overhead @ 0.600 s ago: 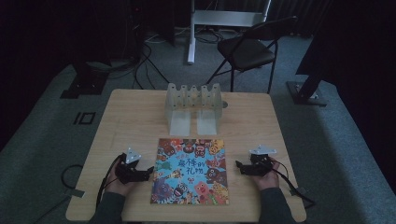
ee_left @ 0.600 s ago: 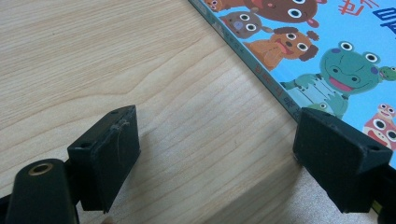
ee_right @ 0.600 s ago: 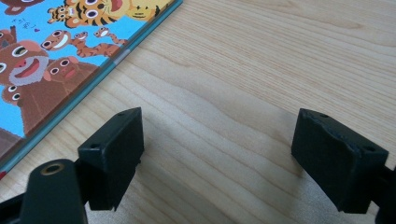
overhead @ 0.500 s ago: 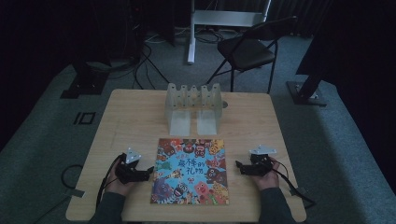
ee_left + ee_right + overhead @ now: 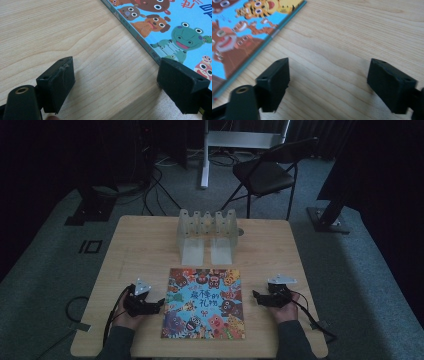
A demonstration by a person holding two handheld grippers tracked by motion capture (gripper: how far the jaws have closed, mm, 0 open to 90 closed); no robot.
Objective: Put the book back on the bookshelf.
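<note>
Picture book (image 5: 205, 303) flat near the front edge of the wooden tabletop (image 5: 135, 245), cover up. Left tool (image 5: 159, 305) just beside the book's left edge, jaws spread wide, nothing between them but bare wood. Right tool (image 5: 256, 297) near the book's right edge, apart from it, likewise wide open and empty. Clear slotted rack (image 5: 207, 234) farther back.

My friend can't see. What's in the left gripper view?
A picture book with cartoon animals lies flat on a wooden table. The left gripper has its two black jaws open just above the table, one beside the book's edge.
</note>
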